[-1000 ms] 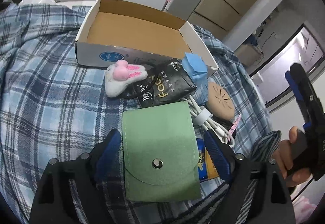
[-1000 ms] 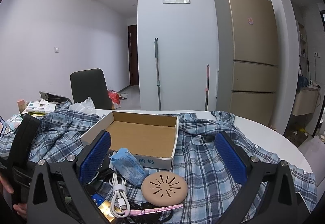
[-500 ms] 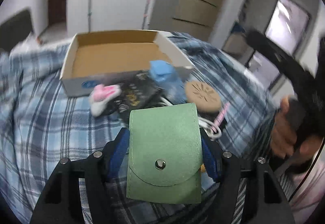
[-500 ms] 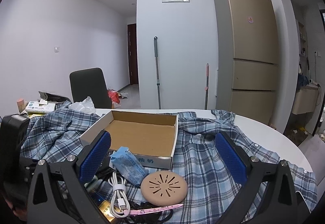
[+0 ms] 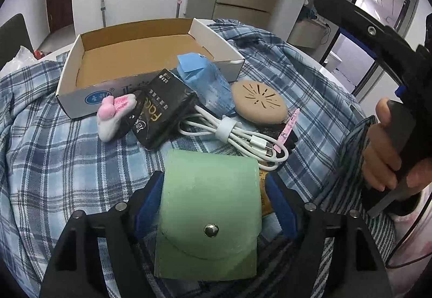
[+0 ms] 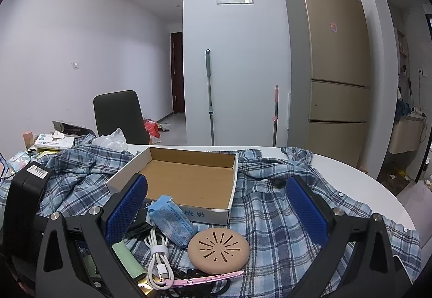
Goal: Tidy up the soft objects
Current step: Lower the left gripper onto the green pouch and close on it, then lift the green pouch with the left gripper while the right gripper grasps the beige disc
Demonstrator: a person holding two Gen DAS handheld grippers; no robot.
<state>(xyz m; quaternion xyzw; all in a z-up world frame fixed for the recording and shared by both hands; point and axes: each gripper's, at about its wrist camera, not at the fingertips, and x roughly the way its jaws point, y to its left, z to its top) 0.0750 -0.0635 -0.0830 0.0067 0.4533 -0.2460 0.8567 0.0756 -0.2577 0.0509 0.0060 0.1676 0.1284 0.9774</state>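
Observation:
My left gripper (image 5: 213, 190) is shut on a green felt pouch (image 5: 209, 214) with a metal snap, held just above the plaid cloth; its edge shows in the right wrist view (image 6: 127, 257). Ahead lie a pink-and-white plush bunny (image 5: 113, 114), a black packet (image 5: 159, 114), a blue tissue pack (image 5: 208, 84), a tan round pad (image 5: 259, 103) and a coiled white cable (image 5: 235, 133). An open cardboard box (image 5: 140, 55) stands behind them, empty. My right gripper (image 6: 216, 206) is open and empty, hovering over the pile before the box (image 6: 189, 179).
A blue plaid shirt (image 6: 283, 217) covers the round white table (image 6: 364, 184). A pink hair clip (image 5: 287, 128) lies by the cable. A dark chair (image 6: 118, 114) and clutter stand at the far left. A fridge (image 6: 329, 68) stands behind.
My left gripper has closed on the green pouch, lifted it slightly and turned right. The right gripper has stayed in place.

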